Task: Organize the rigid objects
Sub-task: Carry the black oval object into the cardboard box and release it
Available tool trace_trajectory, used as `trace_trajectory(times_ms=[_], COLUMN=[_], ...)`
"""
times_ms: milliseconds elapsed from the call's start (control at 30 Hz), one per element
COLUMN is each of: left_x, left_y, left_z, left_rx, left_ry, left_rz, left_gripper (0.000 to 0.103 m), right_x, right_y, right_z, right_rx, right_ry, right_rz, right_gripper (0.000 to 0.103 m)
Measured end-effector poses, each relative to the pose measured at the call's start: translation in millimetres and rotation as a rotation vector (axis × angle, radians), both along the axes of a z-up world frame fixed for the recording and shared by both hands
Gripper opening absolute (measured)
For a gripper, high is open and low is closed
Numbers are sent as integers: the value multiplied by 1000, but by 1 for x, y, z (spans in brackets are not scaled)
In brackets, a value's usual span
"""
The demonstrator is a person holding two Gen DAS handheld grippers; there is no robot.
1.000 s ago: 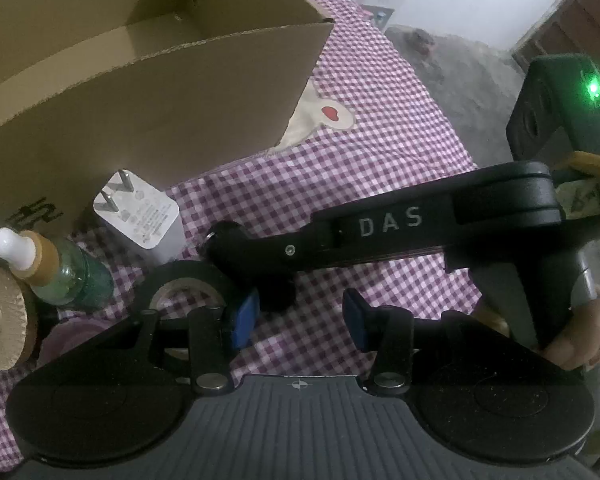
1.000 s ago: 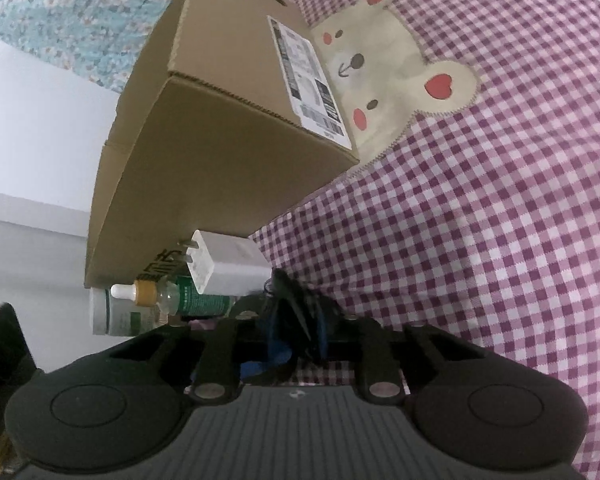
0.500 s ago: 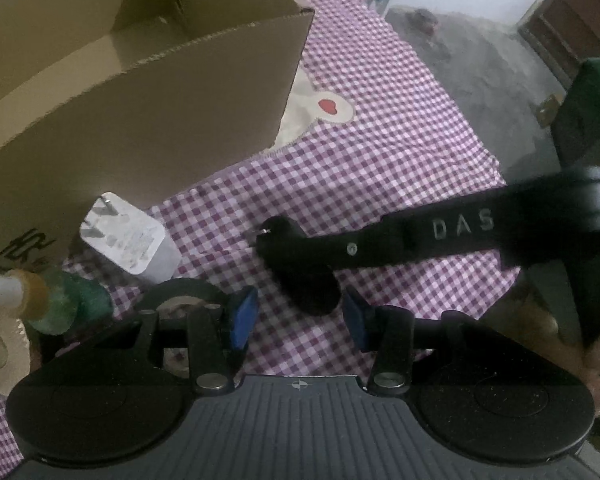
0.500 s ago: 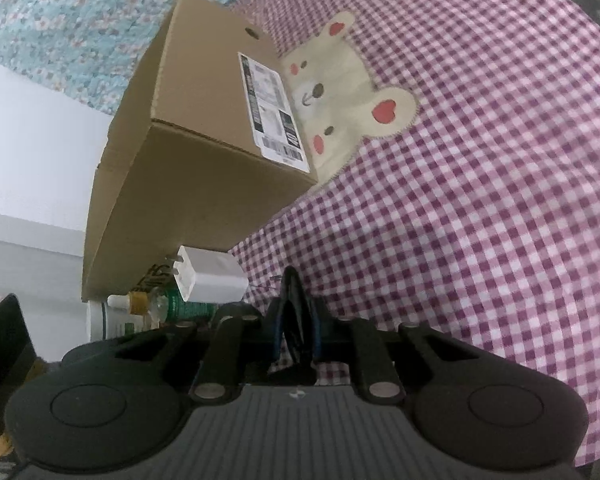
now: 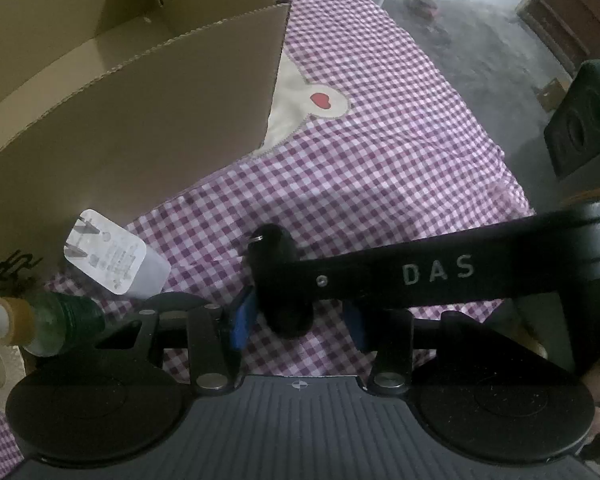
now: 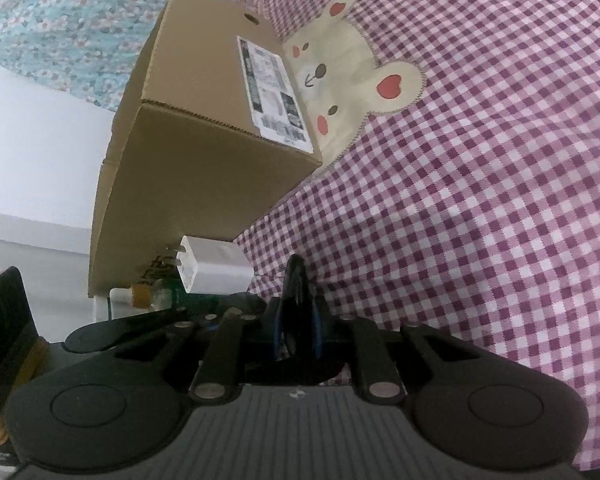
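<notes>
While the right gripper [image 6: 296, 332], clamped on a black tape roll [image 6: 296, 280], has lifted it off the checked cloth [image 5: 380, 152] beside the charger [image 5: 112, 260], the left gripper [image 5: 298, 320] hangs with jaws apart, so boxing in the carton [image 5: 140, 92] is next.

The right gripper [image 6: 296, 322], clamped on a small flat black object with a metal ring at its tip [image 5: 278, 276], has been carried away from the white plug-in charger [image 5: 112, 258] and the black tape roll [image 5: 172, 300]. The object has been brought in between the blue-padded fingers [image 5: 240, 320] of the left gripper [image 5: 300, 322], which are spread apart on either side of it. In the right wrist view the brown cardboard box [image 6: 204, 168] is seen from farther back, and more of the cream bear patch [image 6: 352, 76] is shown.
</notes>
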State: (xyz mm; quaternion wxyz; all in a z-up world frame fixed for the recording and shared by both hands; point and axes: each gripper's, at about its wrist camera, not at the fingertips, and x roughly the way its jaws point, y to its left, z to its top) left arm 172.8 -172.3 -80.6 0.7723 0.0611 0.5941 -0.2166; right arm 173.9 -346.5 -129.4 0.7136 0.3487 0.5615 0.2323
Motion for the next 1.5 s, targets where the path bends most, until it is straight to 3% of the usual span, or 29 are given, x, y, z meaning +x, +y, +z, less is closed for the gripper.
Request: trace_trajectory(times_ms=[167, 333, 633, 833, 1000, 1167, 1300, 1500], left_x=[-4, -16, -49, -57, -39, 2, 25, 26], left_y=[1, 3, 28, 83, 137, 185, 218, 243], left_z=[4, 25, 95, 140, 160, 152, 141, 135], left_rx=[-8, -42, -155, -187, -171, -165, -131, -130], left_ry=[-5, -55, -210, -323, -371, -333, -308, -301], left_rz=[-1, -15, 30, 144, 263, 373, 457, 519], left_gripper=[46, 46, 46, 46, 46, 46, 47, 48], right_x=[-5, -15, -43, -43, -13, 36, 87, 135], right_y=[6, 0, 13, 57, 122, 181, 213, 243], right_z=[5, 23, 111, 166, 194, 187, 161, 109], right_rx=[-15, -6, -59, -40, -14, 9, 5, -63], right_ry=[-22, -51, -222, -337, -393, -341, -234, -90], right_rz=[-1, -25, -17, 67, 174, 248, 268, 281], right_gripper=[18, 18, 18, 17, 17, 17, 17, 17])
